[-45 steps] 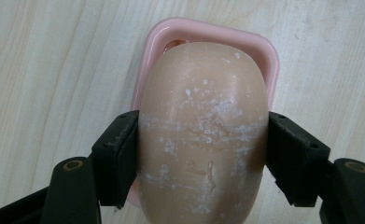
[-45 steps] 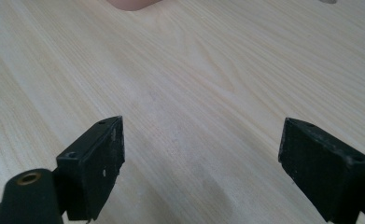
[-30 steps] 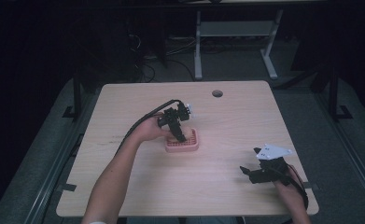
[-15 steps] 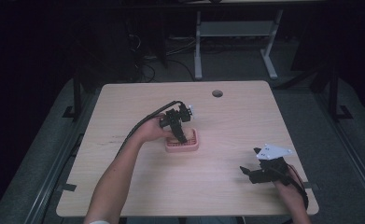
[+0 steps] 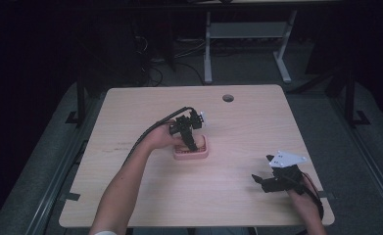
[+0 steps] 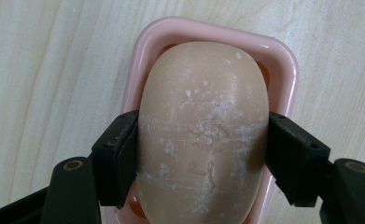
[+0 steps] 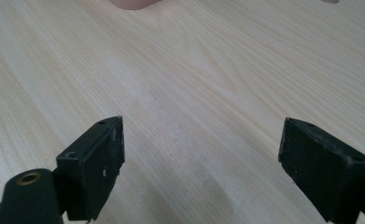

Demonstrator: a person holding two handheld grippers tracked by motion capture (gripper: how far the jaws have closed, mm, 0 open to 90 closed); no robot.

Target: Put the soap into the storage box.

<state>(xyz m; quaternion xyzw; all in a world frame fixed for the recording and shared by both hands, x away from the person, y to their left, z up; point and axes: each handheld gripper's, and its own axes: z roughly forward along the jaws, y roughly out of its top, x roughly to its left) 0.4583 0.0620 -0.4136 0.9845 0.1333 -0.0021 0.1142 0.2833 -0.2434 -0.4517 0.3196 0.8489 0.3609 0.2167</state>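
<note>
A tan oval bar of soap (image 6: pixel 203 135), scuffed with white marks, lies over a pink soap dish (image 6: pixel 283 70). My left gripper (image 6: pixel 201 154) is shut on the soap, one black jaw pressed to each side. In the high view the left gripper (image 5: pixel 191 139) points down into the pink dish (image 5: pixel 203 154) at the table's middle. My right gripper (image 5: pixel 265 181) rests near the table's front right, held by a hand. In its own view the right gripper (image 7: pixel 201 158) stands open over bare wood, nothing between the jaws.
The light wooden table (image 5: pixel 130 196) has a round cable hole (image 5: pixel 227 98) near its far edge. A black cable (image 5: pixel 147 133) trails from the left gripper along the forearm. Beyond the table stands a metal frame (image 5: pixel 245 34) on a dark floor.
The left gripper has stayed at the dish with only a slight shift. The right gripper has not moved.
</note>
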